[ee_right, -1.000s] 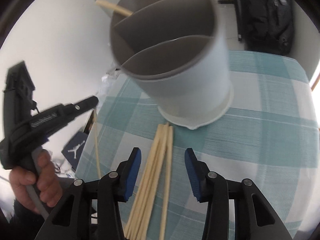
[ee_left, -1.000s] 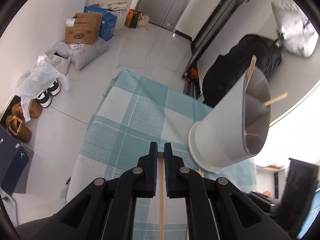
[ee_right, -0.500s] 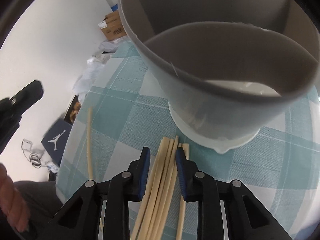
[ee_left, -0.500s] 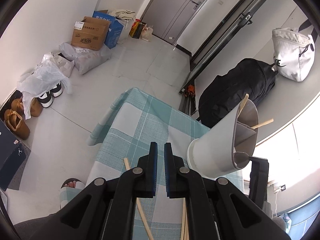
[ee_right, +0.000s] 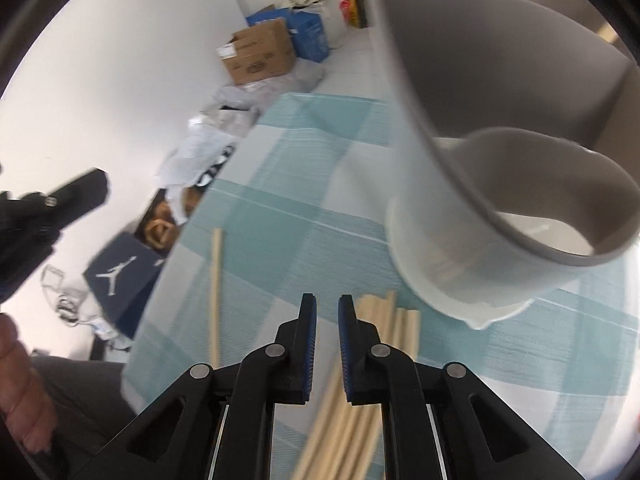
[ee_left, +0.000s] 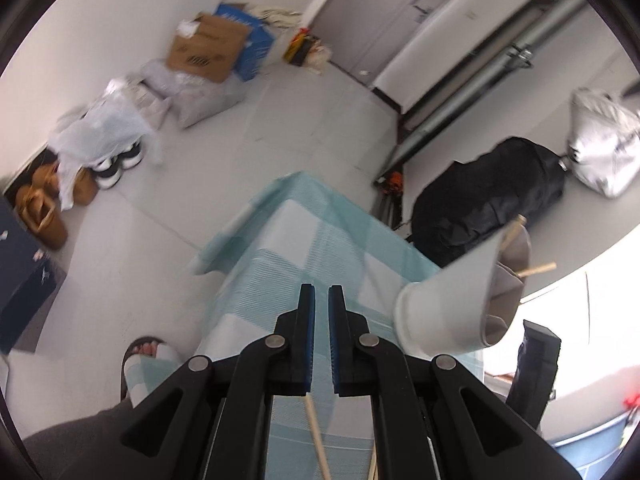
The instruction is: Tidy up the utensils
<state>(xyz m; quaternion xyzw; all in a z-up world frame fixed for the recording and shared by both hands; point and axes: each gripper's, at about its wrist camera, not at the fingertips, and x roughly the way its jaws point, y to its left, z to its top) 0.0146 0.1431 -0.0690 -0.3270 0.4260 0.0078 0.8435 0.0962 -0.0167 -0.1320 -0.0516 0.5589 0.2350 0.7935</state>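
Early going: only a couple of sticks stand in the grey divided plastic utensil holder (ee_left: 444, 308). A bundle of pale wooden chopsticks (ee_right: 400, 320) and one stray chopstick (ee_right: 216, 280) lie on the teal-checked tabletop (ee_right: 320, 184). The right claw (ee_right: 324, 320) has just been closing, nothing visibly between; the left claw (ee_left: 322, 308) is together, empty.

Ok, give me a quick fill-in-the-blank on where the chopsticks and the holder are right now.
In the left wrist view, ___ chopstick ends poke out of the holder.
The holder stands on the checked ___.
In the right wrist view, a single chopstick lies to the ___ of the bundle of chopsticks.
Missing words: two; cloth; left.
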